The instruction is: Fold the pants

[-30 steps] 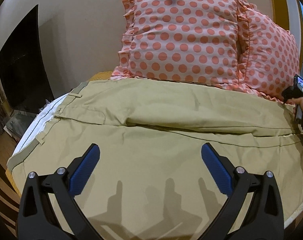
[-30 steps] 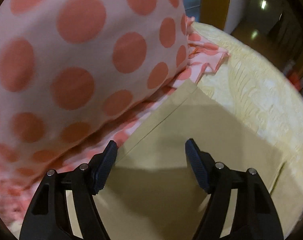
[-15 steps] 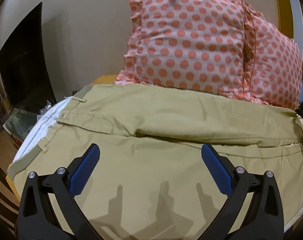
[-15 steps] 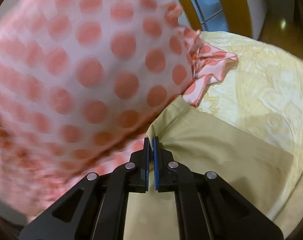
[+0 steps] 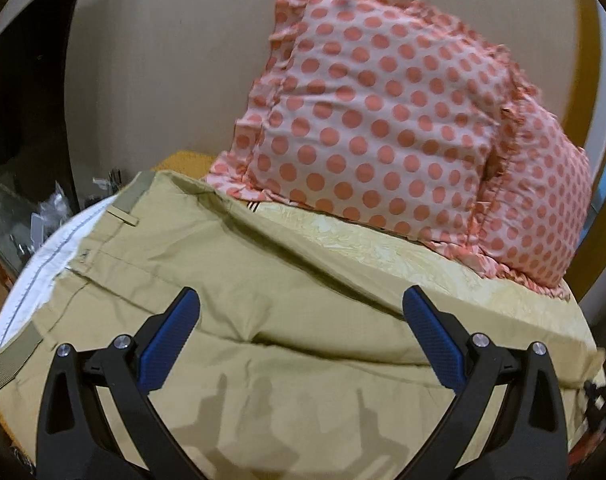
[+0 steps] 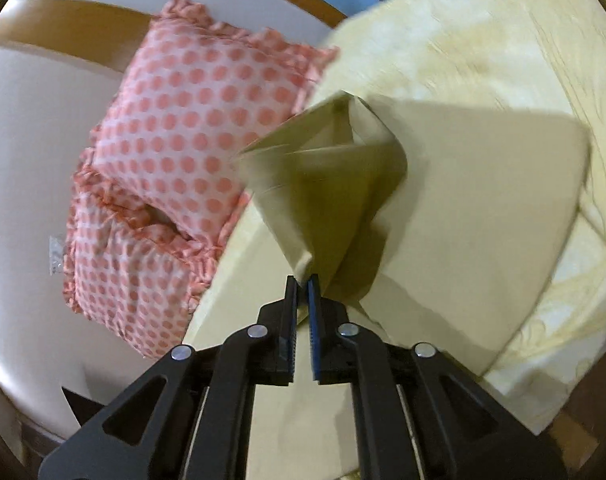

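Observation:
Khaki pants (image 5: 263, 300) lie spread across a yellow bedspread (image 5: 403, 252), the waistband with its white lining (image 5: 51, 256) at the left. My left gripper (image 5: 299, 340) hangs open and empty above the middle of the pants. My right gripper (image 6: 302, 284) is shut on the hem corner of a pant leg (image 6: 331, 200) and holds it lifted off the bed, the cloth hanging in a cone. The other leg (image 6: 483, 220) lies flat below it.
Two pink polka-dot pillows (image 5: 383, 120) lean against the wall behind the pants, also in the right wrist view (image 6: 183, 140). A dark cabinet with clutter (image 5: 23, 160) stands at the left. The bed's edge runs along the right of the right wrist view.
My right gripper shut on the pant-leg hem by the pillows, then lifted and pulled it away from them. The far leg's edge has drawn back from the pillows, baring bedspread. The left gripper stays open.

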Tool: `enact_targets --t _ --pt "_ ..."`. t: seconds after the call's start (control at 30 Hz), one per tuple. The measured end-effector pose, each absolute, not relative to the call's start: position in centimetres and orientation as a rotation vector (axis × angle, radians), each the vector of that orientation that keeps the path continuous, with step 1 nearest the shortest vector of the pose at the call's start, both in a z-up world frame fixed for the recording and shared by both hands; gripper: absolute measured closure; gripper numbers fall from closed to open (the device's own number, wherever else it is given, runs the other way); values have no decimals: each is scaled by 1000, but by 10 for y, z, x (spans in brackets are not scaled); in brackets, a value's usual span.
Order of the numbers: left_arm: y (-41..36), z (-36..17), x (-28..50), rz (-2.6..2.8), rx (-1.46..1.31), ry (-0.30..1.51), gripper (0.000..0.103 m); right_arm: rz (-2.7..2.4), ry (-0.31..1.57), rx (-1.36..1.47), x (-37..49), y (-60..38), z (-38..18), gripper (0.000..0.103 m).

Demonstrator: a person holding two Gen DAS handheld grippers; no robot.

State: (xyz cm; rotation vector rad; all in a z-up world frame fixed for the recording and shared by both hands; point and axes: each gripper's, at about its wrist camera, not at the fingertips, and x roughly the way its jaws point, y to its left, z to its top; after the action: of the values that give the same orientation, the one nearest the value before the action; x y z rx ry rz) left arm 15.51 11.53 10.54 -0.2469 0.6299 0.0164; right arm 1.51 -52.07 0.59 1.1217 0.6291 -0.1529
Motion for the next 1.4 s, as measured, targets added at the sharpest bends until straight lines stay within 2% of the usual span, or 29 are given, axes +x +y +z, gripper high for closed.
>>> enact_targets --t 0.03,0.07,0.13,0.17,0.2,0.23,0.27,0.37,0.57,0.6,0.67,0.7,0.73,0.87,0.97,1.07,1.23,1.4 --pt "118 103 164 24 -260 645 2 -149 616 1113 12 -522 8 67" --pt "121 101 171 30 -269 657 2 -159 613 1086 14 -521 12 57" --pt "127 94 187 42 -296 693 2 -182 604 1042 19 -520 17 46" --pt "131 91 196 37 -319 711 2 -198 600 1026 20 -521 16 47" --pt "135 87 205 37 -346 727 2 -213 600 1017 24 -523 13 52" --pt "140 84 212 41 -369 740 2 -206 597 1030 26 -526 11 88" --pt "145 80 220 44 -397 755 2 -191 582 1056 28 -530 8 101" --pt "158 67 245 59 -495 798 7 -165 529 1052 27 -533 13 101" --pt "172 45 294 105 -615 897 26 -140 503 1036 32 -536 21 101" --pt "172 42 302 113 -610 911 32 -140 502 1033 33 -536 22 101" --pt "170 33 321 120 -585 958 56 -140 501 1031 35 -536 23 101" --pt "170 27 328 102 -589 986 89 -134 493 1032 38 -538 25 101" --pt "170 23 331 81 -605 997 100 -131 486 1031 40 -538 27 101" --pt "170 48 294 54 -565 906 101 -101 427 1028 37 -546 49 101" --pt "175 88 216 -13 -532 776 101 -115 371 965 15 -546 71 101" --pt "181 107 134 -40 -515 717 100 -141 358 948 -11 -546 74 101" --pt "182 81 12 8 -507 723 100 -188 405 976 -47 -545 49 101" --pt "181 37 -32 49 -542 779 100 -242 448 1000 -69 -544 23 101"
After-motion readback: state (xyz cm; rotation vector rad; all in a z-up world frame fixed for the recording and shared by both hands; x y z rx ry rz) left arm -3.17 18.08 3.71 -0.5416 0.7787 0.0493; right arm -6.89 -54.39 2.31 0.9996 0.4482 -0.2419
